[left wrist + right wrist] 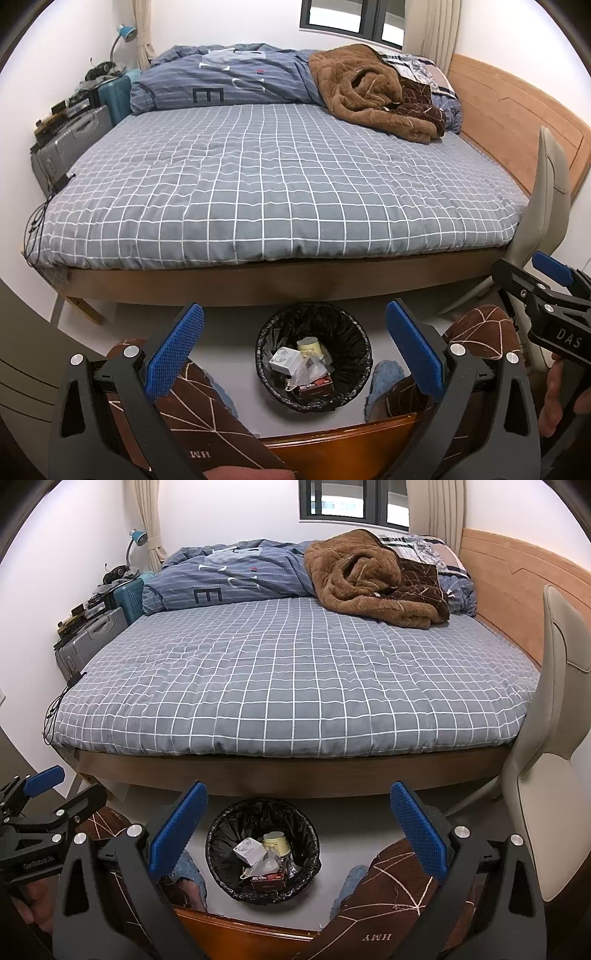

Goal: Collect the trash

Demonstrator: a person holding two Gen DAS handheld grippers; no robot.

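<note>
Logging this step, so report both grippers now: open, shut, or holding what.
Left gripper: open, holding nothing, over the trash bin.
Right gripper: open, holding nothing, over the same bin.

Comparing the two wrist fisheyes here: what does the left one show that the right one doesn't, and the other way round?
Only the left wrist view shows the right gripper from the side, at its right edge, its jaws hard to read.

Only the right wrist view shows the left gripper at its left edge, and the beige chair almost whole.

Both show their own gripper open and empty above the black-lined trash bin, which holds a white box, a yellow tub, clear plastic and a red box. Both also show the bed with its grid sheet and brown blanket.
</note>
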